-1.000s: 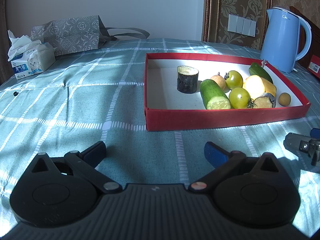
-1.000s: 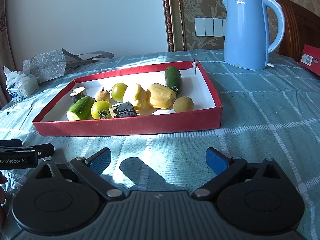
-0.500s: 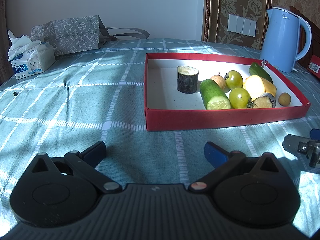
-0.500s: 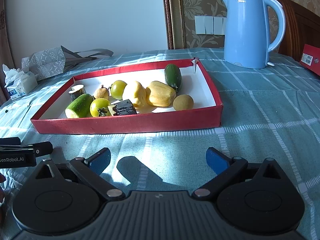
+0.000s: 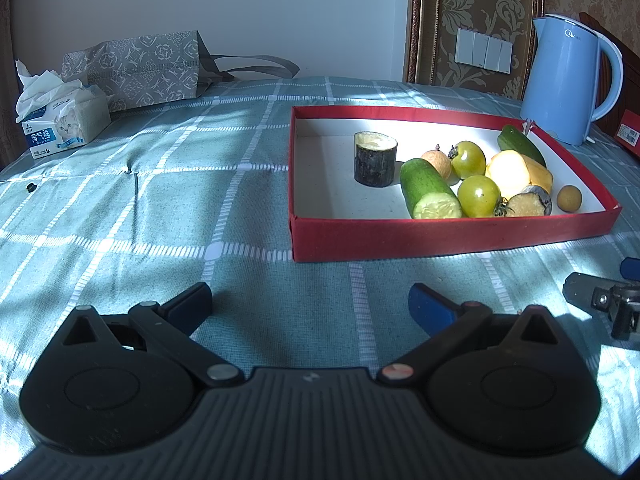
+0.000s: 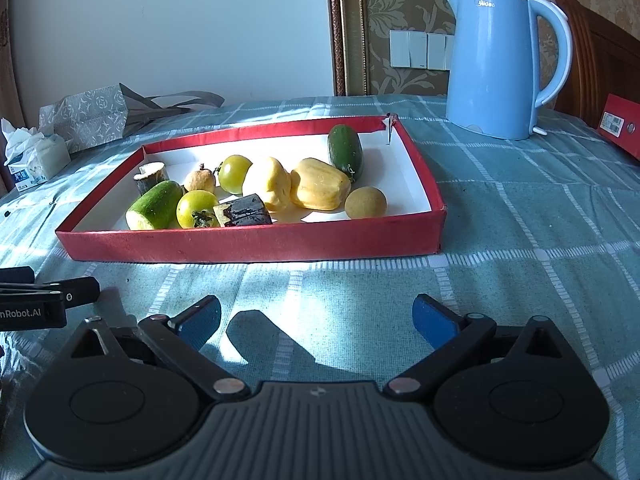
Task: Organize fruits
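Note:
A red tray (image 5: 440,236) (image 6: 256,242) on the checked cloth holds a cut cucumber piece (image 5: 429,189) (image 6: 154,205), two green tomatoes (image 5: 478,195) (image 6: 196,208), two yellow peppers (image 6: 318,184), a whole cucumber (image 6: 345,151), dark cut stalk pieces (image 5: 375,159) (image 6: 244,215) and small round brown fruits (image 6: 365,202). My left gripper (image 5: 312,306) is open and empty, in front of the tray's near left corner. My right gripper (image 6: 316,318) is open and empty, in front of the tray's near side.
A blue kettle (image 6: 500,64) (image 5: 568,80) stands behind the tray's right end. A tissue pack (image 5: 60,120) and a patterned paper bag (image 5: 140,68) lie at the far left. A red box (image 6: 620,126) is at the right edge.
The right gripper has drawn slightly closer to the tray and shifted a little. The left gripper has barely moved. Both stay open and empty.

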Available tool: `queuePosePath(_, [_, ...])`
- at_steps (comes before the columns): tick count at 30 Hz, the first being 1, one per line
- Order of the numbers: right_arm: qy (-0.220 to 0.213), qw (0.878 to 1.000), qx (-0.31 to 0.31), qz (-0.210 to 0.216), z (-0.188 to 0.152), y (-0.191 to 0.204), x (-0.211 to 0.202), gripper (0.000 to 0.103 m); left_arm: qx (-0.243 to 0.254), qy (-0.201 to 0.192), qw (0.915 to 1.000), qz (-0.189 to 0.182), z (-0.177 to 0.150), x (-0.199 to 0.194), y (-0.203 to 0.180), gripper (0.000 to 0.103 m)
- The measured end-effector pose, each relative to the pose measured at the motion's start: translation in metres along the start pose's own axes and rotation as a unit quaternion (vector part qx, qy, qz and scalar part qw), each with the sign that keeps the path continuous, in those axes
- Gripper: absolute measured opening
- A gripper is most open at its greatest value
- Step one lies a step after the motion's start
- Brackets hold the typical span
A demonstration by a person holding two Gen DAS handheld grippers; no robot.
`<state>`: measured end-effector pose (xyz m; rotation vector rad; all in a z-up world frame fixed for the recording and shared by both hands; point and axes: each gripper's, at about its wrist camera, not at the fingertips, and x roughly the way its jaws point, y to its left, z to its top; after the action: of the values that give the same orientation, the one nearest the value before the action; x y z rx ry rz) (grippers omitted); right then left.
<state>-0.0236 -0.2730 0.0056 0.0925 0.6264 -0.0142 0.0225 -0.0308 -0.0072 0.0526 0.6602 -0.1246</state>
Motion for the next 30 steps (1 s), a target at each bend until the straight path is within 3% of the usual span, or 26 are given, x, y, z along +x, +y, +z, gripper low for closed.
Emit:
queuePosePath(13, [0.008, 0.999, -0.012, -0.028, -0.0003, 0.0052, 0.0026, 0.103, 0.0, 0.0, 1.0, 0.0, 0.0, 0.0, 0.0, 0.103])
queuePosePath(30, [0.01, 0.999, -0.016, -0.032, -0.0004, 0.0057, 0.0028, 0.103, 0.0, 0.0, 1.0, 0.0, -0.0001, 0.0002, 0.0002, 0.103])
